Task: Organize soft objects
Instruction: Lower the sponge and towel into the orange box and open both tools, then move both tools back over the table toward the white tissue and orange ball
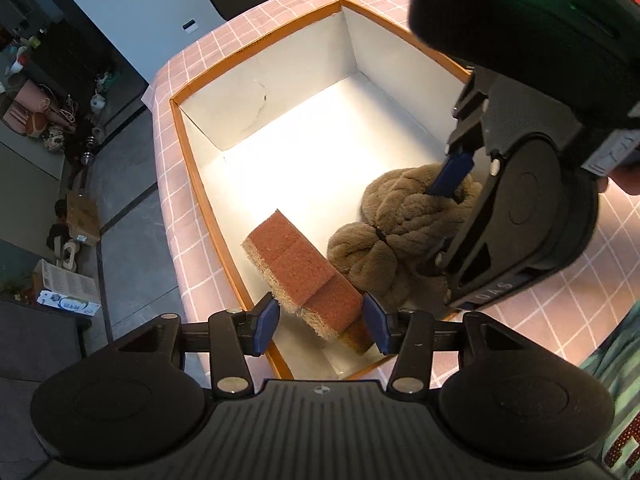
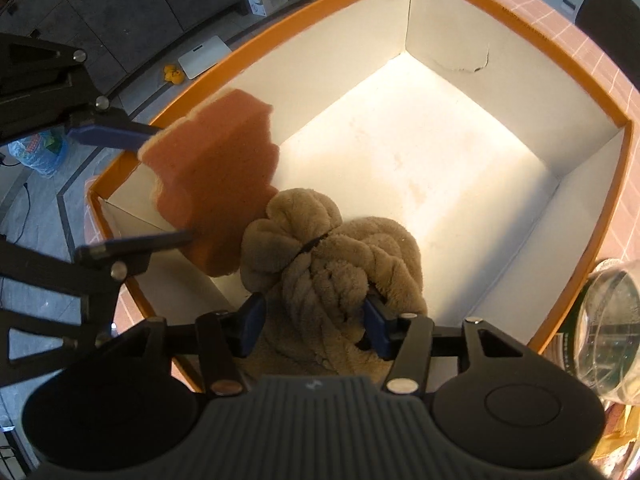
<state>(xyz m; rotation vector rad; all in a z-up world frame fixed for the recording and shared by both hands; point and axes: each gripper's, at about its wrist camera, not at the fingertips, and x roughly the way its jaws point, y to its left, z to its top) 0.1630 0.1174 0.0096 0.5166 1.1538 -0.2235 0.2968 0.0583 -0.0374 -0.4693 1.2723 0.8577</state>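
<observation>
Left wrist view: closest in, the left hand-held gripper (image 1: 322,322) stands partly open, its blue pads either side of the sponge (image 1: 304,276), a rough terracotta scouring face on tan foam; whether the pads press it I cannot tell. Sponge hangs tilted over the near corner of the box (image 1: 200,204), orange-rimmed, white card inside, with a crack in its far wall. Just right sits the plush knot (image 1: 384,228), fuzzy brown rope twisted into lobes, inside the box and touching the sponge. Right hand-held gripper (image 2: 312,322) straddles that plush, jaws about half spread, one blue finger (image 1: 452,176) dug into the pile. Beyond, the pink-checked desk (image 1: 224,48); a clear plastic cup (image 2: 608,328) stands beside the box.
</observation>
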